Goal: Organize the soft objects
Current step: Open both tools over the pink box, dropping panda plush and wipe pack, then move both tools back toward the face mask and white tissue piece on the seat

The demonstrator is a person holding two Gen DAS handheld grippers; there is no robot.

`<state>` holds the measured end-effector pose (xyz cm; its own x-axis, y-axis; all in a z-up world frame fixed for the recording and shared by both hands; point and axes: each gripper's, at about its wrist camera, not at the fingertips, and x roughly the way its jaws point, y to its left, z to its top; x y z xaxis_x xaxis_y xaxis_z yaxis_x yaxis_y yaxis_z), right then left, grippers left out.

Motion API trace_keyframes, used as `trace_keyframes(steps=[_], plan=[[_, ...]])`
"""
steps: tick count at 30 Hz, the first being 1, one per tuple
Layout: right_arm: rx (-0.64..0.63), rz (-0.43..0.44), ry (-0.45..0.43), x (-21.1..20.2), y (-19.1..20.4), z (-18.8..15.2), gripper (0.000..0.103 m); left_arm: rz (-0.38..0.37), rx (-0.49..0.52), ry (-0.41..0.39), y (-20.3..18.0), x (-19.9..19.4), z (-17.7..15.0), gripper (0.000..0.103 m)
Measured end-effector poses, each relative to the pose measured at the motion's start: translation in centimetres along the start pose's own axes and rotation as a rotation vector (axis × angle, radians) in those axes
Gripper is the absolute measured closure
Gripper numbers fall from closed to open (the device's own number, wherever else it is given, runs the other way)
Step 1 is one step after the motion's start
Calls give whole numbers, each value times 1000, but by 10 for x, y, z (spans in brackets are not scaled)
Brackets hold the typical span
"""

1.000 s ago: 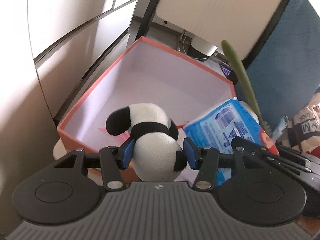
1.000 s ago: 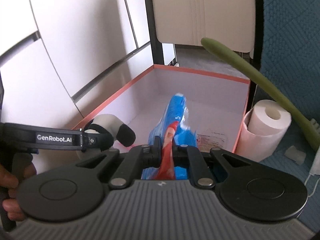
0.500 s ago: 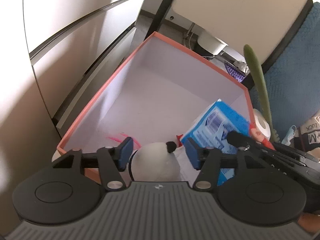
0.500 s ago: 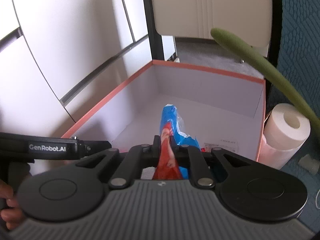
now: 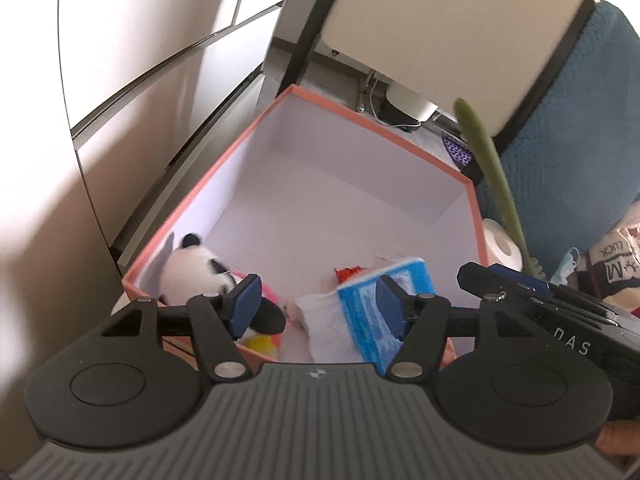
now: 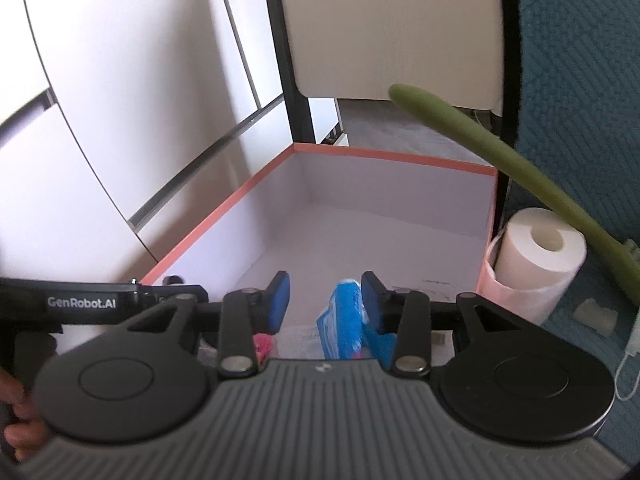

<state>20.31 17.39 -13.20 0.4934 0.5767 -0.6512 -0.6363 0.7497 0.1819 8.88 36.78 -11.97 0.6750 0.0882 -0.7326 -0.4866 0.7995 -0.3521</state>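
An orange-rimmed box (image 5: 384,136) with a white inside lies below both grippers. A panda plush (image 5: 192,272) lies in its near left corner, free of my left gripper (image 5: 318,300), which stands open above the box floor. A blue tissue pack (image 5: 384,292) lies in the near right part of the box. In the right wrist view my right gripper (image 6: 324,298) has its jaws opening; the blue tissue pack (image 6: 344,320) stands between them, leaning by the right pad and not pressed. The box (image 6: 400,156) stretches ahead.
A toilet roll (image 6: 540,256) stands just outside the box's right wall, with a green stalk (image 6: 500,152) arching over it. White cabinet doors (image 6: 120,100) run along the left. A blue quilted cushion (image 5: 580,128) and a printed cloth bag (image 5: 616,264) sit at the right.
My left gripper let go of the panda, which dropped into the box's near left corner. My right gripper's jaws spread apart and the blue pack sank lower into the box.
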Motion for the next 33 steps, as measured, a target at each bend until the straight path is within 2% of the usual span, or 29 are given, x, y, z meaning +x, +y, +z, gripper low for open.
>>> trace_keyframes(steps=[6, 17, 23, 33], plan=[[24, -12, -23, -32, -10, -10, 61, -6, 38, -20, -23, -18, -13, 34], [48, -55, -65, -92, -34, -37, 61, -65, 109, -49, -81, -43, -45, 34], [81, -114, -75, -127, -57, -68, 61, -98, 161, -41, -114, -50, -64, 34], [130, -192, -92, -164, -96, -98, 61, -155, 232, -14, -162, -49, -96, 34]])
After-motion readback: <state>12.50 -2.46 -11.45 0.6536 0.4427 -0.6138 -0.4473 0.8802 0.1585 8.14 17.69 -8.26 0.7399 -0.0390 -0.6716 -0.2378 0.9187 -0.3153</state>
